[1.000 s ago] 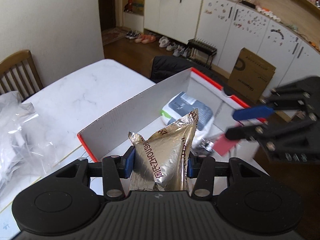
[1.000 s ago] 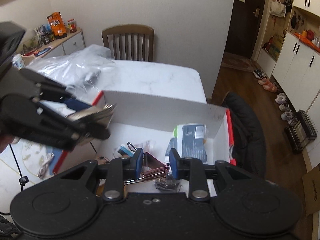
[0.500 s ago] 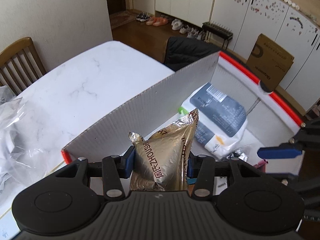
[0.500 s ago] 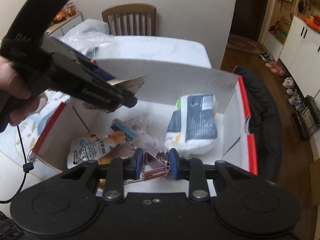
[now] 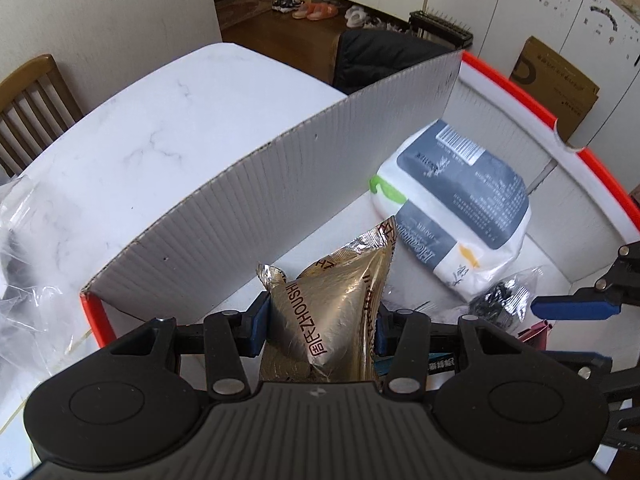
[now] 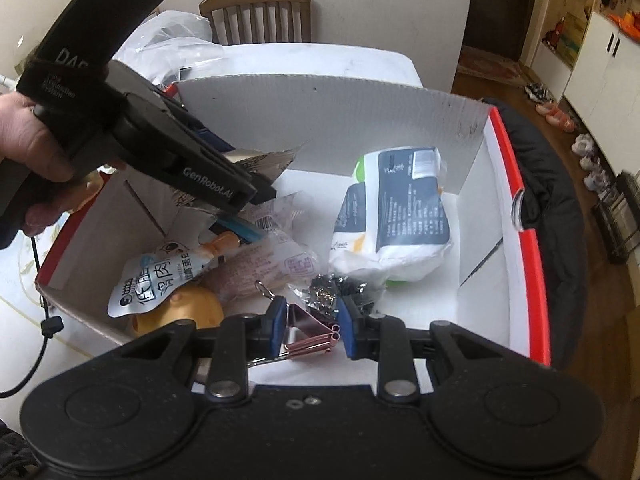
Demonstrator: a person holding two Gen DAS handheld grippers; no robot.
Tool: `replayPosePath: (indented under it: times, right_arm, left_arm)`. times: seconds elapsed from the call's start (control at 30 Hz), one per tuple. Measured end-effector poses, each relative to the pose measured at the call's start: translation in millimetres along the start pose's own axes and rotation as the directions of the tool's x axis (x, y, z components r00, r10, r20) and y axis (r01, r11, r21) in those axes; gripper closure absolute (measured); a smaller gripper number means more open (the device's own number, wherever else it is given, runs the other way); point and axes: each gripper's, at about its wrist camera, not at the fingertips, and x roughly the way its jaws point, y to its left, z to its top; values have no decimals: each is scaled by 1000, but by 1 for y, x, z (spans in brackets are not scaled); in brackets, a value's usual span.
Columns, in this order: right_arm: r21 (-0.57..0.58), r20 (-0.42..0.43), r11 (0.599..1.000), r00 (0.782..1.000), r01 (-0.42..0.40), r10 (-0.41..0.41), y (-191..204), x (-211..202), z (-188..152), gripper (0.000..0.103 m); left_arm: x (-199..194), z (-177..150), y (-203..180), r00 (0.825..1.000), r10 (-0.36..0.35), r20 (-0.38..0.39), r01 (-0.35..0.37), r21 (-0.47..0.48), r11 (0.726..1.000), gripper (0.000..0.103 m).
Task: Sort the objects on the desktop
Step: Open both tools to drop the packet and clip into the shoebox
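Note:
My left gripper (image 5: 322, 326) is shut on a gold foil snack pouch (image 5: 334, 304) and holds it over the white box with a red rim (image 5: 256, 196). Seen from the right wrist, that left gripper (image 6: 256, 192) reaches into the box from the left, the pouch's foil edge (image 6: 272, 160) showing behind it. My right gripper (image 6: 312, 324) is shut on a rose-gold binder clip (image 6: 310, 334), low over the box's near side. Inside lie a white and grey tissue pack (image 6: 394, 216), a bag of black clips (image 6: 340, 288) and several snack packets (image 6: 160, 276).
The box stands on a white marble table (image 5: 160, 128). Crumpled clear plastic bags (image 5: 24, 248) lie left of the box. A wooden chair (image 6: 256, 16) stands at the far end, and a dark jacket (image 6: 548, 208) hangs beside the box's right wall. A black cable (image 6: 36, 320) trails at the left.
Both grippers have come down into the box with their loads still held. The left one moved in over the box wall; the tissue pack and the packets look closer.

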Motion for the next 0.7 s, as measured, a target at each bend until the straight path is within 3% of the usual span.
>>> replayPosePath:
  times: [0.23,0.43,0.57,0.63,0.7]
  right_arm:
    - [6,-7,1000,1000,3,-3,-2,1,1,75]
    - [13,-15,1000,1000,2,-2,-1,0,1,74]
    - [23,-14,1000,1000,2,-2,-2,-3,1,71]
    - [27,-11,1000,1000,3,-3,-2,-4,1,69]
    - [33,-6,999,1000,2,-2,-1,-7,0,56]
  left_arm:
    - [3,1,2,1000,-10,-17,10,-3,1000,54]
    - [-2,0,6,999,-32,10,32,-31,999,45]
    - [-8,-2,4,999,-33,32,33,-26,999,45]
    - [-13,-4,2,998,-35,43,36,-25,999,44]
    - [-20,-7,2,997,-45,56,47,-27,999,42]
